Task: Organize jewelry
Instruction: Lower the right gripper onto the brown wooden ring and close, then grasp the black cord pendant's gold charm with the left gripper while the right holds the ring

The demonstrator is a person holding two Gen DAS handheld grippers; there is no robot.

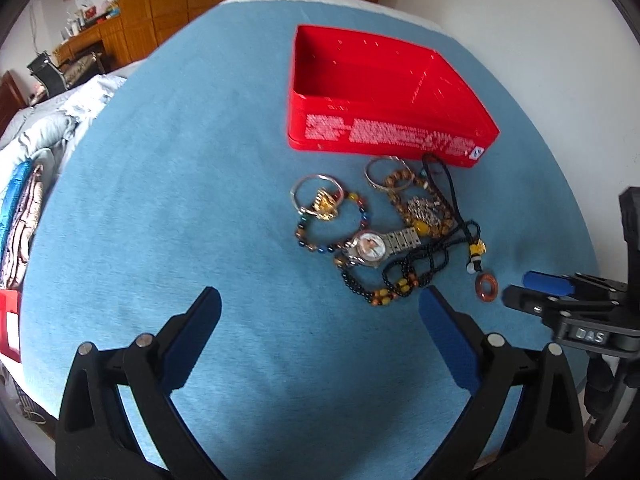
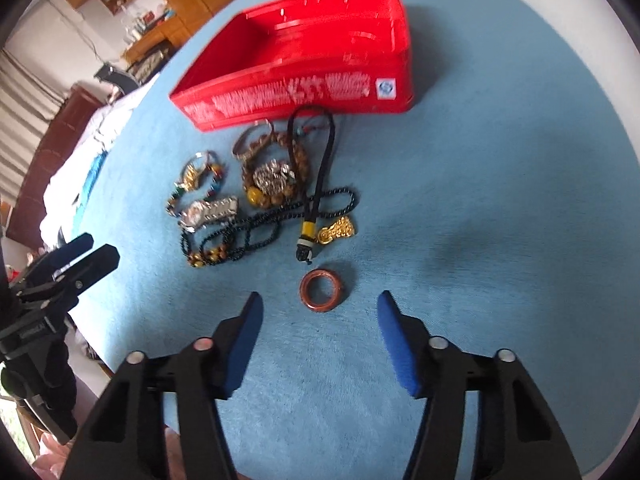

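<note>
A tangle of jewelry lies on the blue surface (image 1: 200,200) just in front of an empty red box (image 1: 384,92): a silver watch (image 1: 372,246), black bead strands (image 2: 256,228), colored bead bracelets (image 1: 320,236), silver bangles (image 1: 316,192) and gold charms. A brown ring (image 2: 323,289) on a black cord (image 2: 320,168) lies nearest, ahead of the right claw (image 2: 320,308), whose blue-padded jaws stand apart around nothing. The left claw (image 1: 320,304) is also spread wide and empty above the cloth, near the beads.
</note>
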